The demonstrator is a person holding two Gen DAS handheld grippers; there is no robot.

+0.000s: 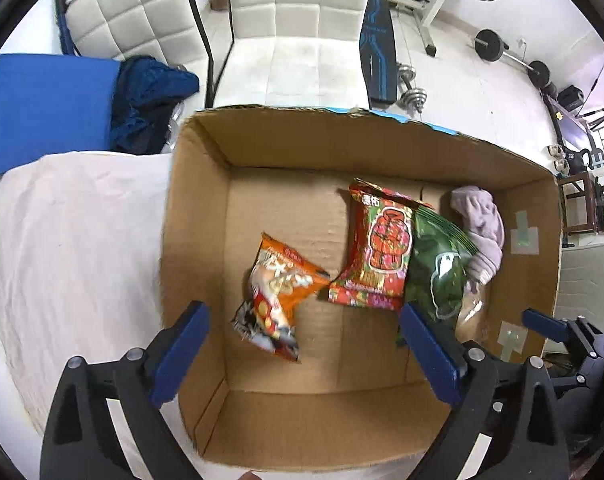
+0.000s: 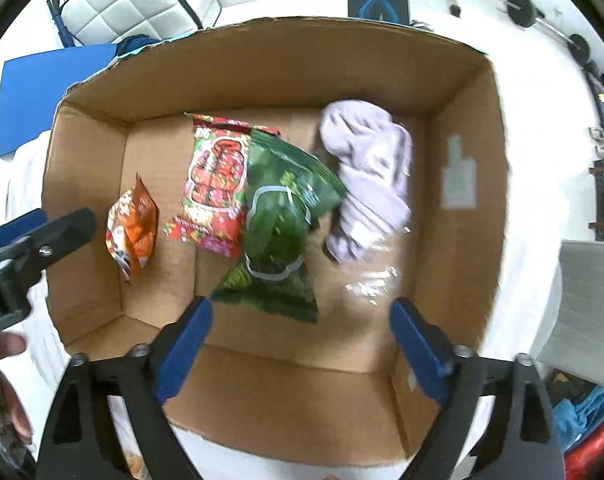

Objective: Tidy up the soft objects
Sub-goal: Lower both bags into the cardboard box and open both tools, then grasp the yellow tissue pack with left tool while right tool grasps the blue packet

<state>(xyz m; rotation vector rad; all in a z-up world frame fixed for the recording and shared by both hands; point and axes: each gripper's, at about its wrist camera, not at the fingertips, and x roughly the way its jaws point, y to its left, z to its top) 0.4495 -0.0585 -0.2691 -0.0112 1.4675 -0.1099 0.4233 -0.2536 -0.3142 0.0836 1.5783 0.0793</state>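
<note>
An open cardboard box [image 1: 198,208] [image 2: 462,128] stands on a white cloth. Inside lie an orange snack bag [image 1: 278,292] [image 2: 134,224], a red snack bag [image 1: 378,252] [image 2: 214,184], a green snack bag [image 1: 434,268] [image 2: 282,216], a lilac cloth [image 1: 482,224] [image 2: 366,168] and a clear plastic wrap [image 2: 374,280]. My left gripper [image 1: 302,356] is open and empty above the box's near left part, over the orange bag. My right gripper [image 2: 302,348] is open and empty above the box's near edge. The orange bag looks blurred and tilted, clear of both grippers.
The white cloth [image 1: 74,240] covers the surface left of the box. A blue mat [image 1: 42,108] and dark blue fabric [image 1: 150,100] lie beyond it. White padded chairs [image 1: 294,8] and gym weights [image 1: 490,44] stand behind. The right gripper [image 1: 558,328] shows at the left wrist view's right edge.
</note>
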